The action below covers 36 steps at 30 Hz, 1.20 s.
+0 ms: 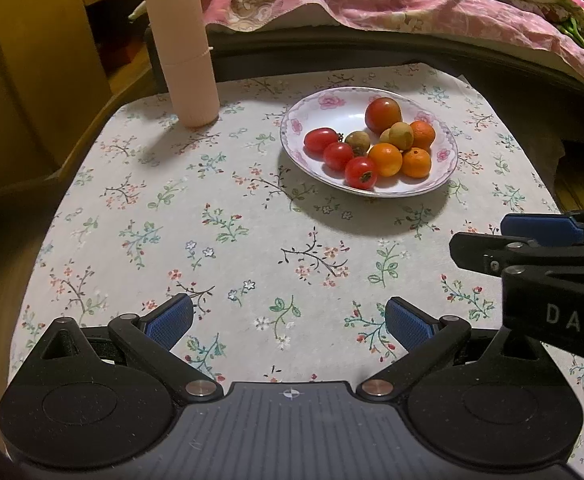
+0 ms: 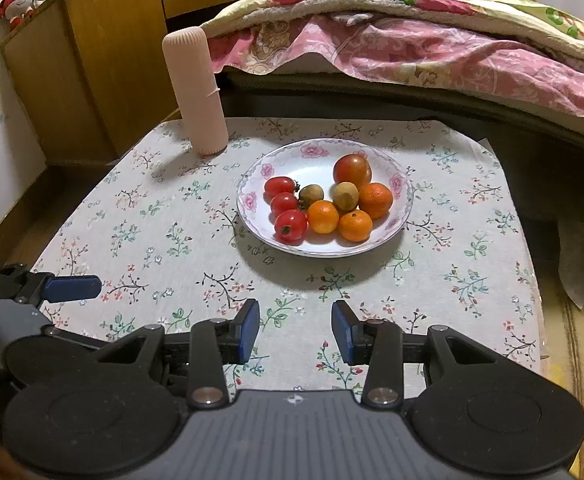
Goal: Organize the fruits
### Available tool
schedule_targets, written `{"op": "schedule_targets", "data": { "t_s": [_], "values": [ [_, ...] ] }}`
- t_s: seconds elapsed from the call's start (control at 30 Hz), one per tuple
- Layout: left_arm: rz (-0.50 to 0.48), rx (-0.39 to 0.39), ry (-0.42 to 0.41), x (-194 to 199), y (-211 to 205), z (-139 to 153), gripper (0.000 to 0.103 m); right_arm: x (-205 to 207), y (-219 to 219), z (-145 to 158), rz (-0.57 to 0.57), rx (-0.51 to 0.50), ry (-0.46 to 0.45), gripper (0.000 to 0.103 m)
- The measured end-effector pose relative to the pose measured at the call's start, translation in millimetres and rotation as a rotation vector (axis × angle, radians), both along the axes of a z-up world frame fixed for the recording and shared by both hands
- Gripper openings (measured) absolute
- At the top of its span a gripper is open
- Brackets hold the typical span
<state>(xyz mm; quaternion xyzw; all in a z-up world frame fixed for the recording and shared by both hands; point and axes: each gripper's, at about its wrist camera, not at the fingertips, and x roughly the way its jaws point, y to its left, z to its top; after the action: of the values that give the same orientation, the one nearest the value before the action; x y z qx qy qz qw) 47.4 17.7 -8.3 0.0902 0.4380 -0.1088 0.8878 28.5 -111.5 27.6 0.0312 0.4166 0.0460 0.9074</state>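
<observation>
A white floral plate (image 1: 324,106) (image 2: 316,152) sits on the floral tablecloth and holds all the fruit: three small red tomatoes (image 1: 320,139) (image 2: 290,225), three small oranges (image 1: 385,159) (image 2: 322,216), two brownish-green fruits (image 1: 402,135) (image 2: 345,195) and one larger red-orange fruit (image 1: 383,114) (image 2: 352,170). My left gripper (image 1: 289,322) is open and empty, low over the cloth, well in front of the plate. My right gripper (image 2: 295,332) is open and empty, also in front of the plate. Its fingers (image 1: 540,230) show at the right of the left wrist view.
A tall pink ribbed cylinder (image 1: 183,52) (image 2: 195,92) stands at the table's back left. A bed with pink quilts (image 1: 412,0) (image 2: 412,40) lies behind the table. A wooden cabinet (image 2: 91,80) stands at the left. The left gripper's finger (image 2: 71,288) shows at the left in the right wrist view.
</observation>
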Motion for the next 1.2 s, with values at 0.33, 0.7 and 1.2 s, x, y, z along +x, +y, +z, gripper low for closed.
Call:
{"op": "schedule_targets", "data": {
  "t_s": [0.33,0.7,1.2],
  "values": [
    [-0.001,0.02,-0.014,-3,0,1,0.103,-10,0,2,-0.006,-0.011,-0.006,0.041],
    [0.026,0.016,-0.016,-5,5,1,0.103,-21,-4,6,-0.026,-0.013,-0.009,0.041],
    [0.016,0.001,-0.031,-27,6,5,0.103,-44,-10,-5,-0.063,0.003,0.047,0.042]
  ]
}}
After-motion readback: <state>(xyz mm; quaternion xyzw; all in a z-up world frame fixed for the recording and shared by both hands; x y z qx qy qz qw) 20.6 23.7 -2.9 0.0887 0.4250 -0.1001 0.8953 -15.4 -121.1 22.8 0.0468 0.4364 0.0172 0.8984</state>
